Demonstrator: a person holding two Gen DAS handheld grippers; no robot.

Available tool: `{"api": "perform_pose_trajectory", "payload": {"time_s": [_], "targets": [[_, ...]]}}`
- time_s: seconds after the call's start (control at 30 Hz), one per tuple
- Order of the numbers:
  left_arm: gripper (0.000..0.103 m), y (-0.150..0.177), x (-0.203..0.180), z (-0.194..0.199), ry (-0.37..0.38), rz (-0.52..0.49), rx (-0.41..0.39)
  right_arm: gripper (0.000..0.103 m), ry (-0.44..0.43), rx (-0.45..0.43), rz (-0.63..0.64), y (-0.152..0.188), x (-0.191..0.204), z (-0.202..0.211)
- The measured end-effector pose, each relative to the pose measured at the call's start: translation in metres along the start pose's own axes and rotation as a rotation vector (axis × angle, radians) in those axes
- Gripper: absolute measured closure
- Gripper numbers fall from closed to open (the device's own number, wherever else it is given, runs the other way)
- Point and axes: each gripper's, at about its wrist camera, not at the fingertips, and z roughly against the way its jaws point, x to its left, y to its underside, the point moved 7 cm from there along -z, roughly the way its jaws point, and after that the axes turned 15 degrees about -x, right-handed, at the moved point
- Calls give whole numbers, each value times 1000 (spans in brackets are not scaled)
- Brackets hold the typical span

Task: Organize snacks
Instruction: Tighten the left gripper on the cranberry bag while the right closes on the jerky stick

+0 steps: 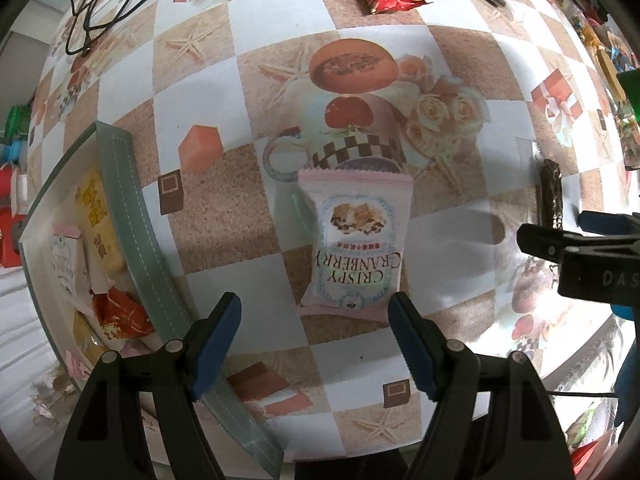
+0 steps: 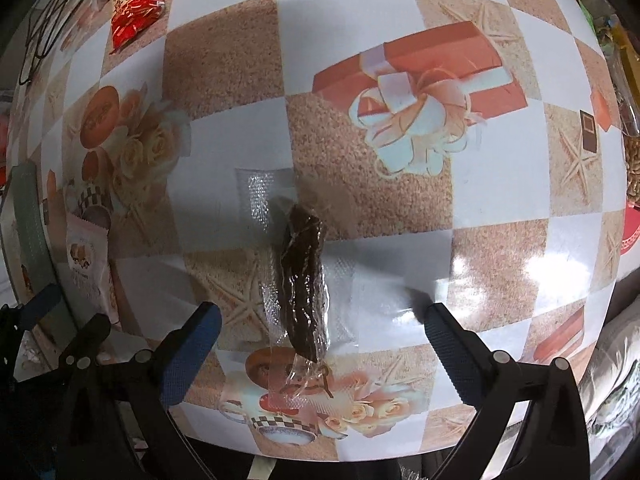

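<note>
Your left gripper hangs wide open, empty, straddling the cranberry packet for pickup; right gripper, equally spread (nothing held), frames the dark snack near the table's front edge.

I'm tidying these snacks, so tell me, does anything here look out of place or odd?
Nothing is spilled or damaged. Two snacks lie loose on the table instead of in the tray: the pink cranberry packet under the open left gripper, and a dark snack in clear wrap below the open right gripper.
</note>
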Motion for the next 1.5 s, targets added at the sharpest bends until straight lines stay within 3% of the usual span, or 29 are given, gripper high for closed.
{"api": "perform_pose_trajectory", "payload": {"time_s": [0.33,0.77,1.0,1.3,1.5], "targets": [[23,-9,-8,-11,4,1,12,0,67,-11,54,3,5,-8],[22,-29,-18,-17,17,13,16,0,68,-50,51,5,11,1],[22,-43,-16,-11,55,125,15,0,67,-94,60,11,16,8],[22,-61,2,-17,156,424,84,0,66,-109,74,18,17,10],[22,-61,-2,-36,127,432,139,0,66,-122,75,22,17,13]]}}
